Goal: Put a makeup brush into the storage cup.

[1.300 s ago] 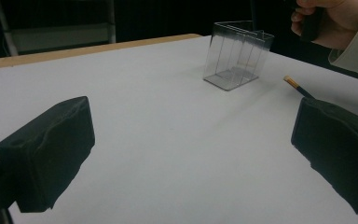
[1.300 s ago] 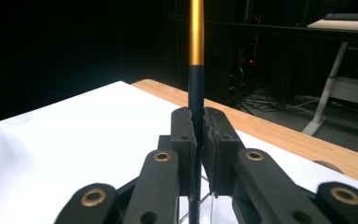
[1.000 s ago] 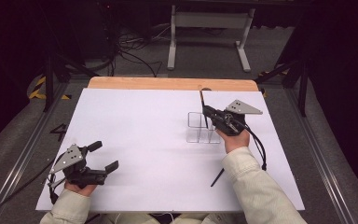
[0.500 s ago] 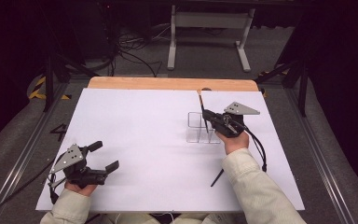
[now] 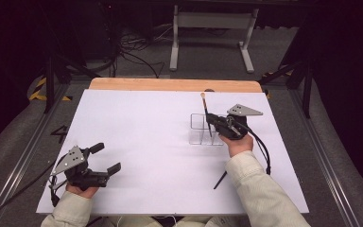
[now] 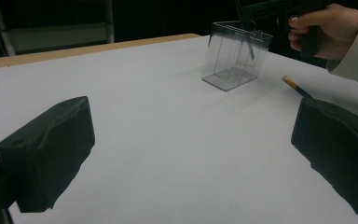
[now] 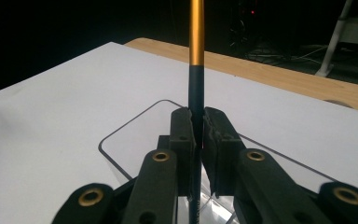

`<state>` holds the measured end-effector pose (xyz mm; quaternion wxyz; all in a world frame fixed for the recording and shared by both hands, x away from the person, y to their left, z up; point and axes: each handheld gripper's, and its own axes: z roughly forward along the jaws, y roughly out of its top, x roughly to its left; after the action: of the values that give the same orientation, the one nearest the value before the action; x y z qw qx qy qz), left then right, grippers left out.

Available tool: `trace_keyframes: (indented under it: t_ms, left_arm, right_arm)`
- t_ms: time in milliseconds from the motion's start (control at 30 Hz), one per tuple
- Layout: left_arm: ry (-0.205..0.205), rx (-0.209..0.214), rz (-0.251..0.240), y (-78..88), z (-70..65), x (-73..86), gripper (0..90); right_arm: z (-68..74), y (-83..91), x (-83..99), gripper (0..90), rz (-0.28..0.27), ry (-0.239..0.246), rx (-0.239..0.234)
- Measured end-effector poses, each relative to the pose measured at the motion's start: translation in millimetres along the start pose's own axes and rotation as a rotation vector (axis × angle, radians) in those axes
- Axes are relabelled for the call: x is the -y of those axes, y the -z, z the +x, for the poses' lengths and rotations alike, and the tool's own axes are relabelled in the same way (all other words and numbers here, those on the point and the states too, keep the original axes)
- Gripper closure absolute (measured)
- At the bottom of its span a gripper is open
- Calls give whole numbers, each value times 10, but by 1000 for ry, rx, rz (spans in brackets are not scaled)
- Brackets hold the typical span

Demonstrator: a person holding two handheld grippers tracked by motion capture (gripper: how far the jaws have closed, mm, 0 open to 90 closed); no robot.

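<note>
My right gripper (image 5: 211, 121) is shut on a thin black brush (image 5: 205, 109) with a gold ferrule (image 7: 196, 46). It holds the brush upright over a clear compartmented box (image 5: 203, 129), bristle end up. The brush's lower end (image 6: 250, 46) reaches down inside the box (image 6: 235, 56). In the right gripper view the jaws pinch the black handle (image 7: 197, 126) above the box's rim (image 7: 121, 128). A second brush (image 5: 220, 179) lies flat on the white table beside the right sleeve, its tip (image 6: 294, 85) towards the box. At the front left, my left gripper (image 5: 106, 158) rests open with nothing between its pads (image 6: 51, 149).
A white sheet (image 5: 151, 142) covers the table, with a wooden strip (image 5: 170, 84) along the far edge. Beyond it are a dark floor, cables and a metal stand (image 5: 212, 28). A cable (image 5: 263, 151) trails from the right gripper.
My right gripper has shifted slightly left and down with the brush over the box. The left gripper has stayed put.
</note>
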<state>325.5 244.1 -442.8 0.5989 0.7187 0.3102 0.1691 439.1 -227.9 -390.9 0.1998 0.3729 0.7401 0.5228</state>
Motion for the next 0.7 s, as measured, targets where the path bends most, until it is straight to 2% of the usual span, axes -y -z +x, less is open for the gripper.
trace_keyframes:
  t_ms: [33,67,133,200,300,467,533,633,700]
  left_arm:
    - [1,1,0,-1,0,0,0]
    - [1,0,-1,-2,1,-1,0]
    - [2,1,-2,-8,2,-2,0]
    - [3,3,-2,-17,4,-7,0]
    - [-2,5,0,-31,16,-22,0]
    - [-6,7,-1,-63,25,-47,0]
    - [-3,8,1,-82,22,-54,0]
    - [-8,11,1,-100,24,-65,0]
    - [-6,14,-1,-115,32,-73,0]
  right_arm:
    - [-12,10,-8,621,-2,-21,7]
    - [-12,10,-8,621,-2,-21,7]
    - [-20,64,-34,495,-18,-38,3]
    - [-5,117,-57,396,-14,-33,21]
    - [9,203,-83,371,-17,-25,20]
    - [67,440,-152,252,-53,15,30]
    - [83,537,-176,206,-68,14,10]
    - [95,651,-195,170,-70,19,0]
    - [109,729,-202,147,-50,29,-5]
